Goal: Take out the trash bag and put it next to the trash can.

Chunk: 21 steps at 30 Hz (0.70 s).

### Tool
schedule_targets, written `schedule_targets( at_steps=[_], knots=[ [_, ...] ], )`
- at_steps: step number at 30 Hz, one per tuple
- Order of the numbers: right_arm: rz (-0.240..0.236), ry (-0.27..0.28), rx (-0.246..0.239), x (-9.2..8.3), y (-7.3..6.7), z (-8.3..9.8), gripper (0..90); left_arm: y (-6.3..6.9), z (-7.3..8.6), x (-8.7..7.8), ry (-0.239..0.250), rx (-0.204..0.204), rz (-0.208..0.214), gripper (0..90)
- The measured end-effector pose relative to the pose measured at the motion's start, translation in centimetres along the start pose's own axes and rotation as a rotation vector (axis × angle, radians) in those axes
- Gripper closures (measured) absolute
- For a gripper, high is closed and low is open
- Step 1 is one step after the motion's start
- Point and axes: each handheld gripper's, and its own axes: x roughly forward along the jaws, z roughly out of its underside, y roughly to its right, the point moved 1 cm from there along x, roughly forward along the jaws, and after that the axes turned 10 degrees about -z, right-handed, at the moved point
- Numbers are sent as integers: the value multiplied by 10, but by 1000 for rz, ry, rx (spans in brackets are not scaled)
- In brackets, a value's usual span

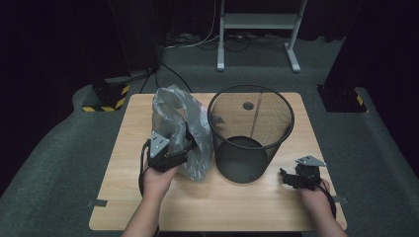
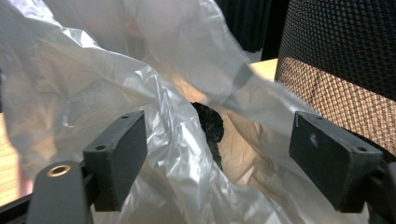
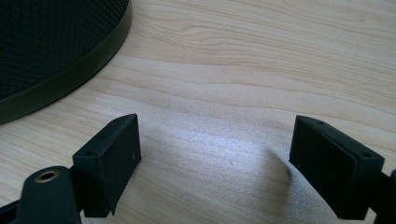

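High view shows the light wooden table with the tall black wire-mesh waste bin standing upright near its middle, empty as far as I can see. Touching the bin's left side is the crumpled translucent grey plastic bag, heaped and partly upright.

My left gripper is pushed against the bag's near side. In the left gripper view its jaws stand wide, with folds of plastic bulging between them but not pinched; a dark knot or gathered bit of film sits deeper in. My right gripper rests low over bare table just right of the bin's foot, jaws wide apart and holding nothing, the bin's base rim near its left jaw.

I judge the step is taking hold of the bag, probably to line the bin. To do it well I should close on a single edge layer near the mouth, not a thick wad, and bring the right gripper round to find the opposite edge.
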Motion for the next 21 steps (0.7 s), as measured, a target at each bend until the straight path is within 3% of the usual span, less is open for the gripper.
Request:
schedule_targets(
  at_steps=[3,7,11,13,21],
  knots=[
    [-4,-1,-1,0,0,0,159,-5,1,-9,-20,18,-12,153],
    [-12,-1,-6,1,0,0,160,-15,6,-21,-49,-2,-10,146],
    [-16,-3,-4,1,1,0,159,-28,21,-30,-161,35,-5,145],
    [-18,-3,0,1,1,0,159,-34,29,-32,-205,31,-10,145],
    [-21,-4,6,1,1,-1,159,-58,71,-29,-346,53,-81,142]
  ],
)
